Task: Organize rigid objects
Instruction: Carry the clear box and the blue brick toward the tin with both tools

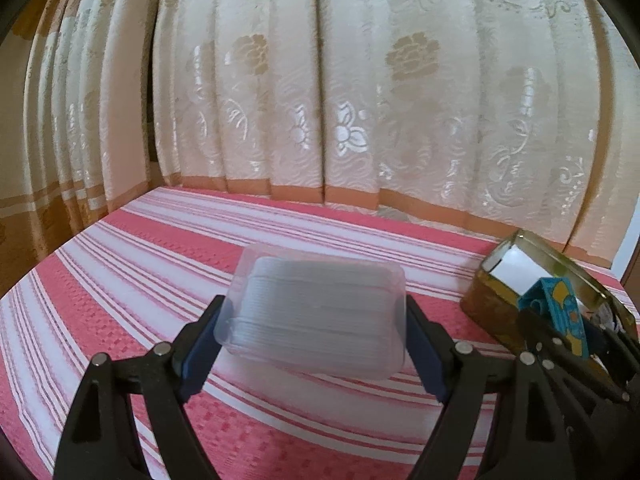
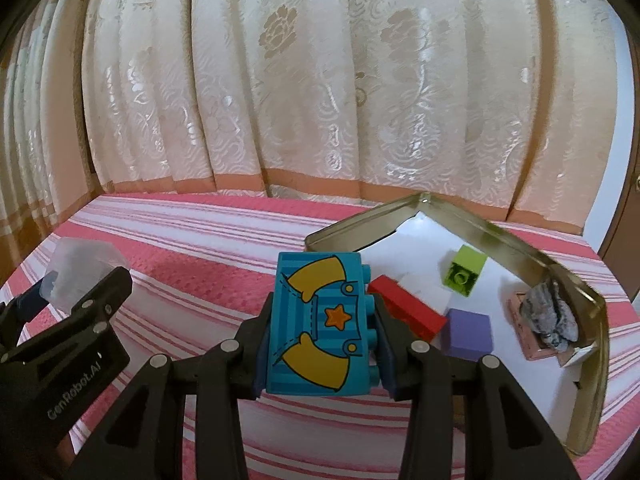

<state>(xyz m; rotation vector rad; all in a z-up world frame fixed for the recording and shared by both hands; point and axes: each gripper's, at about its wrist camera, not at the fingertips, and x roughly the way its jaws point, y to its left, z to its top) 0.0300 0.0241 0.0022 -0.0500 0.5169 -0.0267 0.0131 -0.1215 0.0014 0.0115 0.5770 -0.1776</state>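
My left gripper [image 1: 316, 344] is shut on a clear plastic box [image 1: 316, 312] and holds it above the striped cloth; it also shows in the right wrist view [image 2: 74, 268] at the far left. My right gripper [image 2: 320, 340] is shut on a blue toy brick [image 2: 320, 324] with yellow sleeves and an orange star, held just left of an open metal tin [image 2: 560, 268]. The tin holds a red brick [image 2: 408, 312], a green brick [image 2: 466, 274], a purple brick [image 2: 468, 334] and a pink box with a grey lump [image 2: 548, 320]. The tin [image 1: 492, 300] shows at right in the left wrist view.
A pink and white striped cloth [image 1: 160, 264] covers the table. A cream patterned curtain [image 1: 320, 80] hangs close behind the table's far edge. A brown door frame [image 2: 628, 240] stands at the far right.
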